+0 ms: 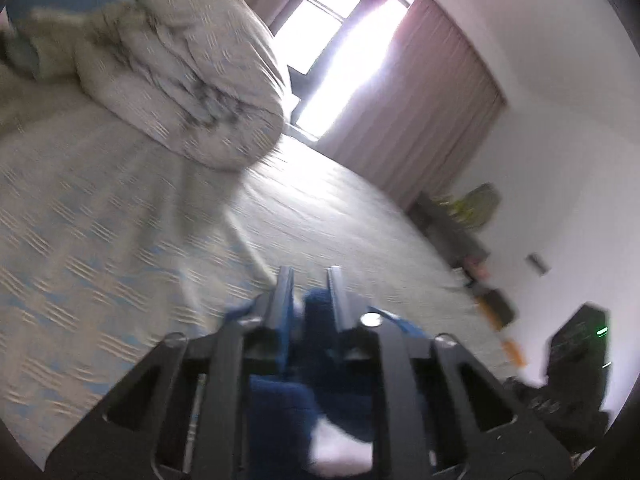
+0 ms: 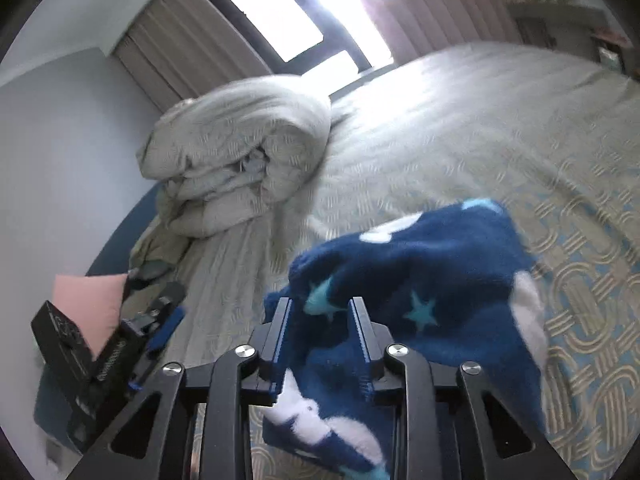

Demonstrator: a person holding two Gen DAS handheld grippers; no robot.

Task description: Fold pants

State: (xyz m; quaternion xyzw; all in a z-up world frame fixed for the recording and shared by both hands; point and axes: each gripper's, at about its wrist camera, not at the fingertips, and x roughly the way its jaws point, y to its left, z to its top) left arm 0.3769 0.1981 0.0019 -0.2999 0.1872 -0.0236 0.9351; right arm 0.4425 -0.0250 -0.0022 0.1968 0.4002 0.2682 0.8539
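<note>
The pants [image 2: 416, 280] are dark blue fleece with light blue stars and white patches. In the right wrist view they hang bunched above the bed, and my right gripper [image 2: 322, 304] is shut on their near edge, with fabric between the fingers. In the left wrist view my left gripper [image 1: 310, 274] is shut on another part of the pants [image 1: 320, 320], whose blue fabric fills the gap and drapes below the fingers. The left gripper also shows in the right wrist view [image 2: 160, 316], at the lower left beside the bed.
A beige patterned bedspread [image 2: 500, 140] covers the bed. A rolled duvet [image 2: 240, 152] lies at its far side, near the window [image 1: 340, 40] and curtains. A pink cushion [image 2: 88, 296] is at the left. Shelves with clutter [image 1: 472, 240] stand along the right wall.
</note>
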